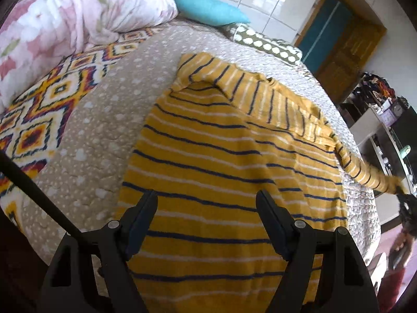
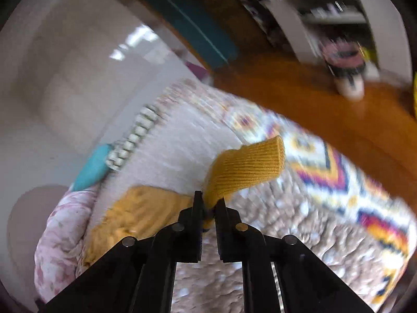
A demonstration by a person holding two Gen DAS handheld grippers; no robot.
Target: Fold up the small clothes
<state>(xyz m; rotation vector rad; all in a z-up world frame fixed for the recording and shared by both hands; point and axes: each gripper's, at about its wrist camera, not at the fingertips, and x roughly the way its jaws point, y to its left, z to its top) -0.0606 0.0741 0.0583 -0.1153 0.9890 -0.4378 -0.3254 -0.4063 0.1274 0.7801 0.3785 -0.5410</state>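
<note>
A yellow sweater [image 1: 221, 151] with navy and white stripes lies spread on the beige quilted bed [image 1: 99, 130]. My left gripper [image 1: 207, 198] is open and empty just above the sweater's lower body. One sleeve [image 1: 365, 172] stretches off to the right, pulled toward the bed's edge. In the right wrist view my right gripper [image 2: 209, 200] is shut on that sleeve's ribbed yellow cuff [image 2: 247, 167] and holds it lifted above the bed; the sweater's body [image 2: 140, 208] lies blurred to the left.
A pink floral duvet [image 1: 78, 7], a teal pillow [image 1: 208, 7] and a polka-dot pillow [image 1: 265, 44] lie at the bed's head. A patterned blanket [image 1: 47, 109] covers the left side. A wooden door [image 1: 346, 49], shelves [image 1: 378, 109] and orange floor [image 2: 312, 104] lie beyond the bed.
</note>
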